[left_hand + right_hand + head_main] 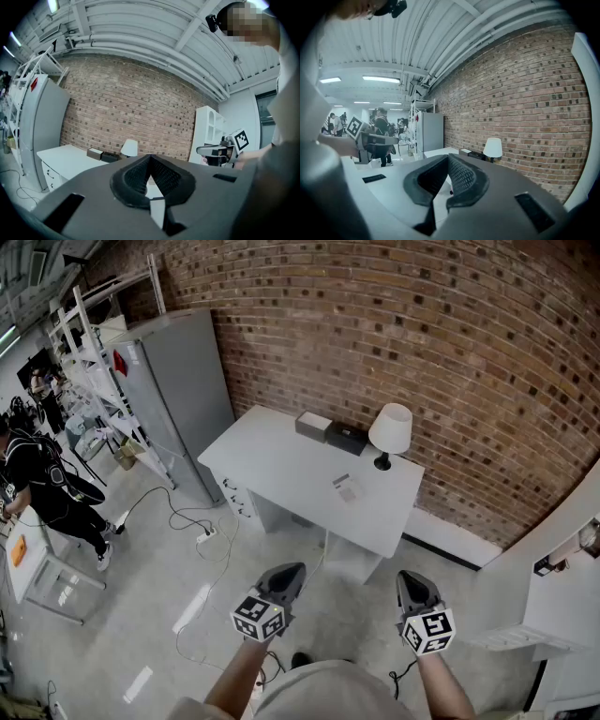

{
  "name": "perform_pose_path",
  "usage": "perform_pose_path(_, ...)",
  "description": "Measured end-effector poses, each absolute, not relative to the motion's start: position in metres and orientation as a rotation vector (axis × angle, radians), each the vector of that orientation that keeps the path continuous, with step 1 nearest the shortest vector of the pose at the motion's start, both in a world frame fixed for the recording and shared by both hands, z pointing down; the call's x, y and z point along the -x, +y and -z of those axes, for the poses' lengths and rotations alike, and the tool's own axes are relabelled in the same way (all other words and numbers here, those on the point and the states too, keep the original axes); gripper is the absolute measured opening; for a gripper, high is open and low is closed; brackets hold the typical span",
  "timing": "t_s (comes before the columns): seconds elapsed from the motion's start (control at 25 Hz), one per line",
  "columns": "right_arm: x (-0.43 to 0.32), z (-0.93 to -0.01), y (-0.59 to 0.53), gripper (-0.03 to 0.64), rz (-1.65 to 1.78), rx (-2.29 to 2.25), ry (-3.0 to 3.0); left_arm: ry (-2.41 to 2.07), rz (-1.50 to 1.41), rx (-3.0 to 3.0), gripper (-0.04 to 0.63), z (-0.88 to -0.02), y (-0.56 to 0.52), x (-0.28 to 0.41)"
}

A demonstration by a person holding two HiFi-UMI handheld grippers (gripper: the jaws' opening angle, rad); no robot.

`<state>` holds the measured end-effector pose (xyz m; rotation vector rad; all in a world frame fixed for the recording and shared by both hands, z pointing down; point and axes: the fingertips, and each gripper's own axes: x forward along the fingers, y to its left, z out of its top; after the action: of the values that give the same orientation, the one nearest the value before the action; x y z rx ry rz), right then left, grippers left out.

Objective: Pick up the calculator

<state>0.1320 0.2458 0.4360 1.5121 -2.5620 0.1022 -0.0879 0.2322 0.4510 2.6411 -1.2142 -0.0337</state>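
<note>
L gripper (294,570) & R gripper (407,577) are hovering pressed shut, empty, w/ calculator (347,487) sitting on desk (281,460) well ahead.

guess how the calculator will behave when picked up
The calculator looks thin and flat, so probably stiff, light and unlikely to roll. Lying flat on the smooth desk, it may slide if nudged, and its low edge may resist gripping.
</note>
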Motion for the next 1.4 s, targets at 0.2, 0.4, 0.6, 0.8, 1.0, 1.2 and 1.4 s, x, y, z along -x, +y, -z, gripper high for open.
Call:
perform_pose_path(0.2,-0.133,-0.437,0.243,0.011,-0.109,-1.514,-2.574,-1.219,0.029,-2.643,0.012,-0.449,0.23,0.088)
perform_pose_path(0.4,-0.128,-0.435,0.242,0.011,-0.106,-1.517,-2.581,-1.223,0.024,-2.646,0.012,-0.449,0.228,0.092)
perform_pose_path(0.6,-0.122,-0.433,0.242,0.011,-0.096,-1.513,-2.604,-1.213,0.024,-2.657,0.012,-0.449,0.229,0.094)
perform_pose_path(0.8,-0.117,-0.432,0.241,0.011,-0.088,-1.517,-2.609,-1.193,0.028,-2.652,0.014,-0.451,0.229,0.096)
perform_pose_path(1.0,-0.114,-0.439,0.238,0.011,-0.095,-1.534,-2.576,-1.175,0.031,-2.643,0.021,-0.458,0.225,0.102)
perform_pose_path(1.2,-0.102,-0.448,0.236,0.012,-0.143,-1.521,-2.547,-1.134,0.019,-2.645,0.094,-0.465,0.217,0.108)
perform_pose_path(1.4,-0.091,-0.453,0.235,0.012,-0.159,-1.55,-2.528,-1.051,0.029,-2.667,0.173,-0.465,0.212,0.111)
